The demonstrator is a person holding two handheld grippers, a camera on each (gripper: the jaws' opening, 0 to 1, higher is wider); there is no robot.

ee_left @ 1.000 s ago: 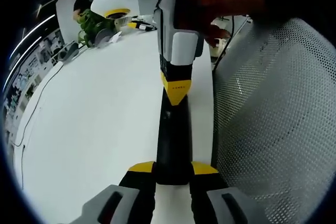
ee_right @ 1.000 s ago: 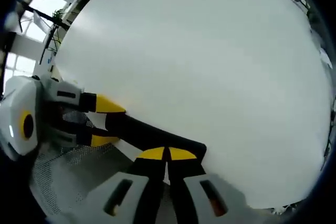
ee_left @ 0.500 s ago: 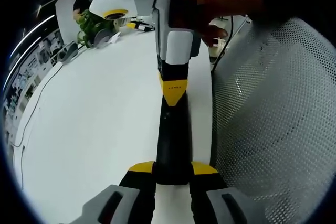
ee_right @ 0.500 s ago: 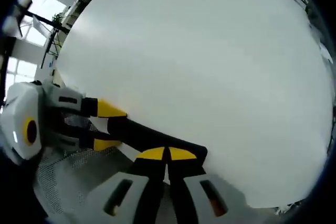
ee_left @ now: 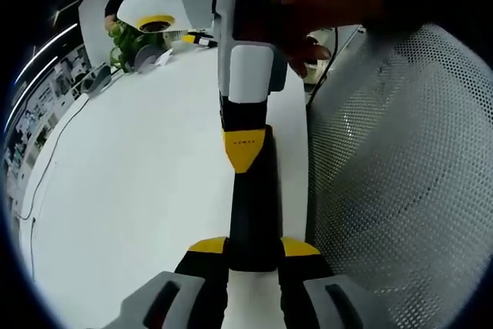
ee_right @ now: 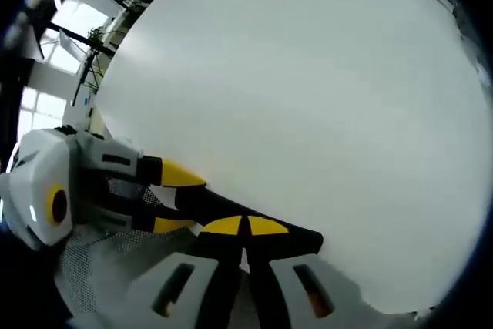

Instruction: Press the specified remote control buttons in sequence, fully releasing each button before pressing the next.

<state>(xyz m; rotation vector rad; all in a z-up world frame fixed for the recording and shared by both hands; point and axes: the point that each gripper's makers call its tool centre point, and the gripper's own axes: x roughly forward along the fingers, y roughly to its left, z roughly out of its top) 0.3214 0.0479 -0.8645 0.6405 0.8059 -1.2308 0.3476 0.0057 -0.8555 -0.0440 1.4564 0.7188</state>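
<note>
- Remote control point(ee_left: 253, 213), black and slim, lying on white table point(ee_left: 139, 190) near its edge, beside perforated mesh surface point(ee_left: 400, 190).
- Clamped at near end between jaws of left gripper point(ee_left: 254, 256).
- Right gripper point(ee_left: 245, 161) with yellow tips pressed together, resting on the remote's top face; seen too at point(ee_right: 245, 227).
- Left gripper also at point(ee_right: 173, 198), jaws on either side of the remote point(ee_right: 246, 217).
- Small print on yellow tip, unreadable.
- Plant point(ee_left: 127, 40) at the far end of the table.

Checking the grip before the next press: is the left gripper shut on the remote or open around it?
Shut on it: in the left gripper view, the left gripper has both yellow-tipped jaws flush against the black remote's sides.
</note>
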